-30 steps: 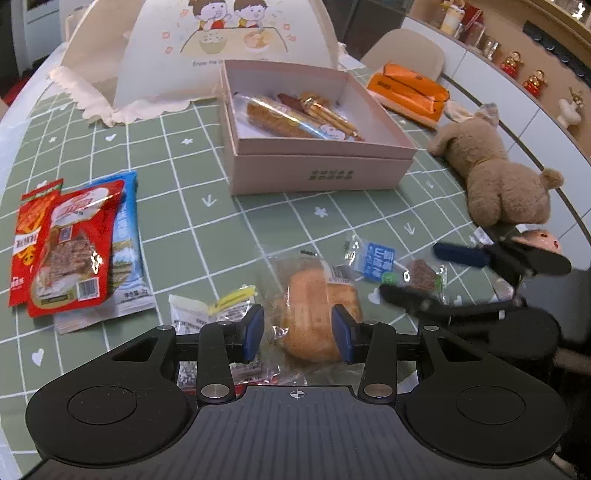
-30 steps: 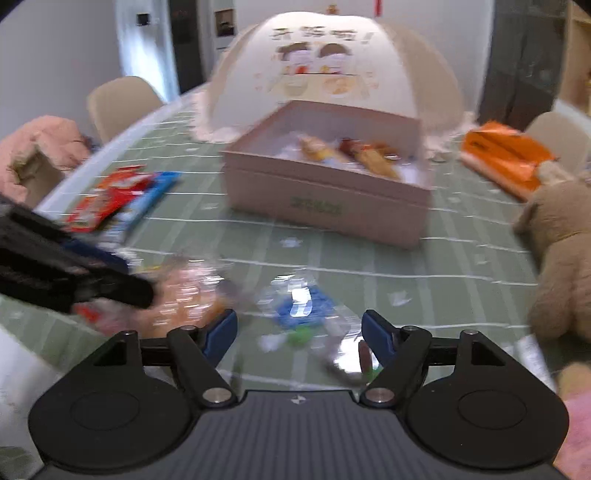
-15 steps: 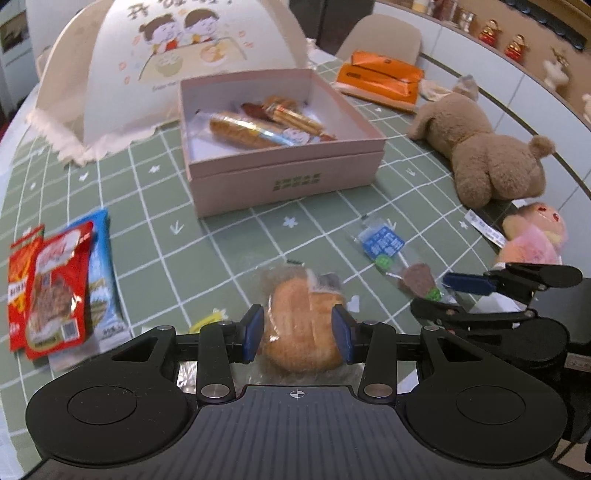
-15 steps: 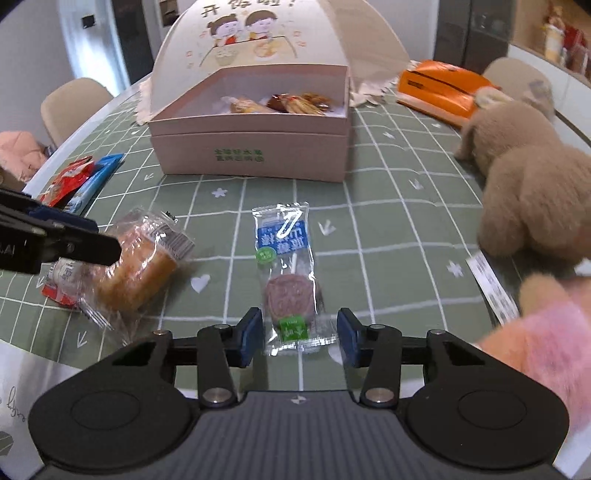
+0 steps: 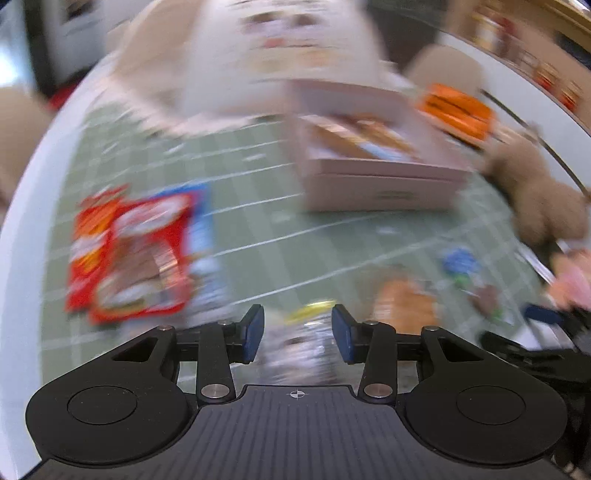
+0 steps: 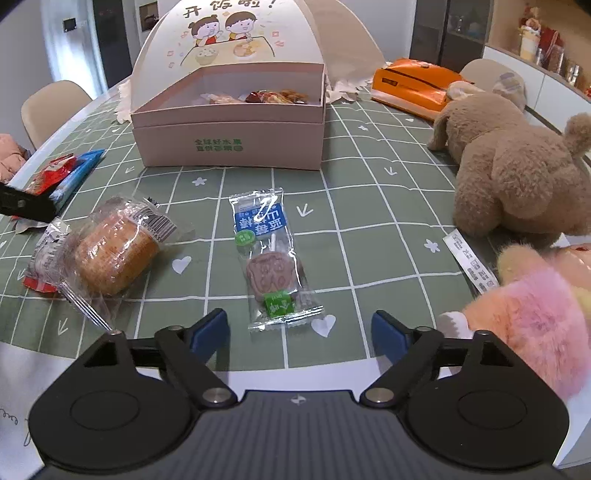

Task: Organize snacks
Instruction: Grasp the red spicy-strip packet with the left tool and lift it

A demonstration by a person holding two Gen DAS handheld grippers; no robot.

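A clear packet with a brown lollipop (image 6: 267,258) and blue label lies flat on the green checked cloth, just ahead of my right gripper (image 6: 299,332). Its jaws are opening wide and nothing is between the pads. A wrapped bread bun (image 6: 114,254) lies to the left, with a small crumpled packet (image 6: 42,258) beside it. The left wrist view is blurred: my left gripper (image 5: 297,332) hangs open over that small packet (image 5: 306,332), and the bun (image 5: 404,306) is off to its right. The open pink box (image 6: 229,144) with several snacks inside stands behind.
Red and blue snack bags (image 5: 129,251) lie at the left. A brown plush toy (image 6: 509,173) and a pink one (image 6: 535,321) crowd the right side. An orange pack (image 6: 410,85) and a domed food cover (image 6: 229,33) stand behind the box. The table's near edge runs under my grippers.
The left gripper swung left: the bun that sat between its fingers is now off to the right. The right jaws narrowed around the lollipop packet's end, then spread wide again.
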